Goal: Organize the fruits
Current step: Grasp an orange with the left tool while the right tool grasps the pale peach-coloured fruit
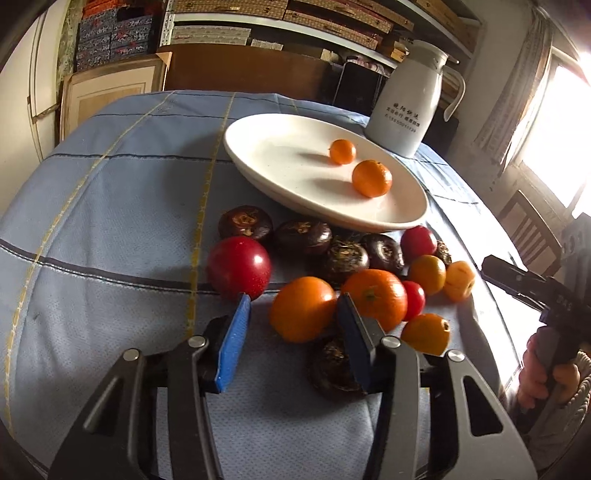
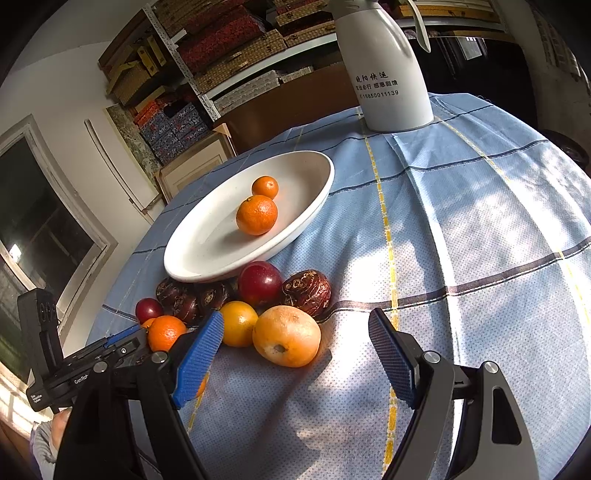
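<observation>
A white oval plate holds two small oranges; it also shows in the right wrist view. In front of it lies a heap of oranges, red plums and dark brown water chestnuts. My left gripper is open, its blue pads on either side of a large orange, not touching it. My right gripper is open and empty, just short of a pale orange. The left gripper also appears at the left of the right wrist view.
A white thermos jug stands behind the plate, also in the right wrist view. A blue checked cloth covers the round table. Shelves with boxes stand beyond. A bright window is at the right.
</observation>
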Motion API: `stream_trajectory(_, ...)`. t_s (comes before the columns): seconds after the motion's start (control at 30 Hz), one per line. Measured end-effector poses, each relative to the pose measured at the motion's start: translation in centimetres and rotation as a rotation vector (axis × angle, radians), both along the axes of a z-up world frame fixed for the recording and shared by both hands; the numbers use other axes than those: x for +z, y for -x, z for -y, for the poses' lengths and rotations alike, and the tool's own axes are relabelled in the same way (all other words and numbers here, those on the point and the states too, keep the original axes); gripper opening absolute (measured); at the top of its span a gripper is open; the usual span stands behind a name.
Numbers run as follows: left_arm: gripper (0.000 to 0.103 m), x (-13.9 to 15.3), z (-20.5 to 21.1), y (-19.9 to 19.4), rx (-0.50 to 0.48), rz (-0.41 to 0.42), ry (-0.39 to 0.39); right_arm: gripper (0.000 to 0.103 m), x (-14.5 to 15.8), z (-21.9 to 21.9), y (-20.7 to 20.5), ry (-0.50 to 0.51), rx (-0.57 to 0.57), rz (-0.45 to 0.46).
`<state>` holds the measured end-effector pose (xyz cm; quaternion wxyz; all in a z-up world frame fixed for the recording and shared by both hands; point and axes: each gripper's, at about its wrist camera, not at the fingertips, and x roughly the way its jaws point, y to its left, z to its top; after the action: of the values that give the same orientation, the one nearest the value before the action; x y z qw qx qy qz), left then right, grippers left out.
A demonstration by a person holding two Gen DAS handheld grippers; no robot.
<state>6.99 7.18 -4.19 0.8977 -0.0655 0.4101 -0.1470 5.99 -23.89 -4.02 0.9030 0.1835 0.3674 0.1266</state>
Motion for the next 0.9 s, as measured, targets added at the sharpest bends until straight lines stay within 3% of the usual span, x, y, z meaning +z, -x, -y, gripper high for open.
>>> stream_trajectory(0.17, 0.052, -0.1, -0.3, 0.1, 0.011, -0.001, -0.001, 0.081, 0.0, 0.0, 0.0, 0.001, 0.002, -0.001)
stream_trajectory(0.33, 0.041, -0.4, 2.9, -0.1, -0.064, 0.01, -0.116, 0.081, -0.1, -0.1, -0.1, 0.007, 0.004, -0.006)
stream_trajectory(0.47, 0.039, -0.5, 1.8, -0.2, -0.058, -0.009, -0.053, 0.081, -0.2, -0.1, -0.1, 0.007, 0.001, -0.014)
stream_trajectory(0.63, 0.039, -0.3, 0.7, 0.0, -0.014, 0.008, -0.031, 0.081, -0.5, -0.2, -0.1, 0.014, 0.011, -0.027)
stream_trajectory(0.9, 0.039, -0.3, 0.2, 0.3, 0.006, 0.006, -0.031, 0.068, -1.5, -0.8, 0.0, 0.021, 0.052, -0.082)
